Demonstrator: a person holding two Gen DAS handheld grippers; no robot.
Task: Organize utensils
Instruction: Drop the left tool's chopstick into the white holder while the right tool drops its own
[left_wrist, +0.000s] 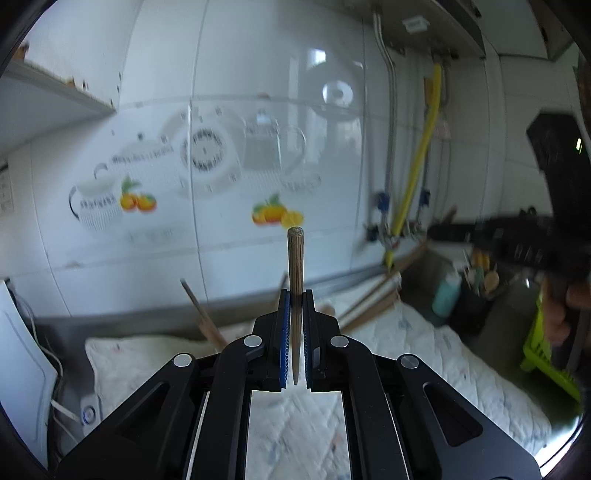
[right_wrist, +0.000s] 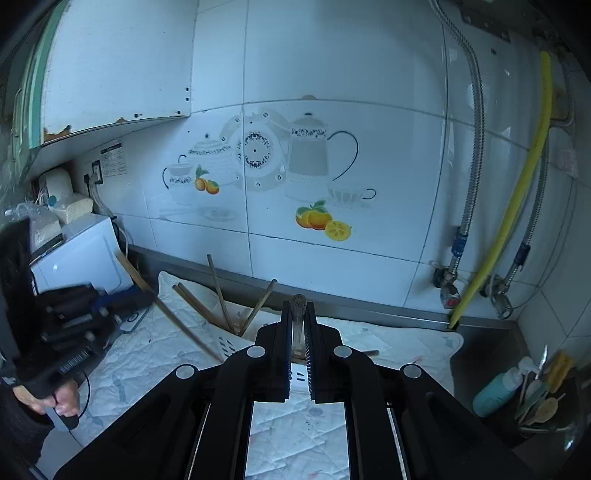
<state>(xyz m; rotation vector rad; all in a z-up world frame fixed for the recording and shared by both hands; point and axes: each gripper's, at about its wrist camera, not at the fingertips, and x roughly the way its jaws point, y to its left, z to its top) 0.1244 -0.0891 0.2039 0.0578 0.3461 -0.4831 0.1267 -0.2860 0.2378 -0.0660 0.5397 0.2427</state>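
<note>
My left gripper (left_wrist: 295, 295) is shut on a wooden chopstick (left_wrist: 295, 258) that stands up between the pads, raised above a white quilted mat (left_wrist: 424, 350). My right gripper (right_wrist: 298, 308) is shut on a second wooden chopstick (right_wrist: 298, 302), its blunt end poking out past the fingertips. Loose chopsticks (right_wrist: 218, 291) lean against the wall on the mat behind a white perforated holder (right_wrist: 229, 345). A dark utensil holder (right_wrist: 539, 406) with wooden spoons stands at the right, also in the left wrist view (left_wrist: 480, 284). The left gripper shows at left in the right wrist view (right_wrist: 74, 314).
A tiled wall with teapot and orange decals (right_wrist: 280, 166) is close ahead. Pipes and a yellow hose (right_wrist: 517, 192) run down at the right. A teal bottle (right_wrist: 495, 395) stands by the utensil holder. A white appliance (right_wrist: 81, 254) sits at the left. A green rack (left_wrist: 546, 354) is at far right.
</note>
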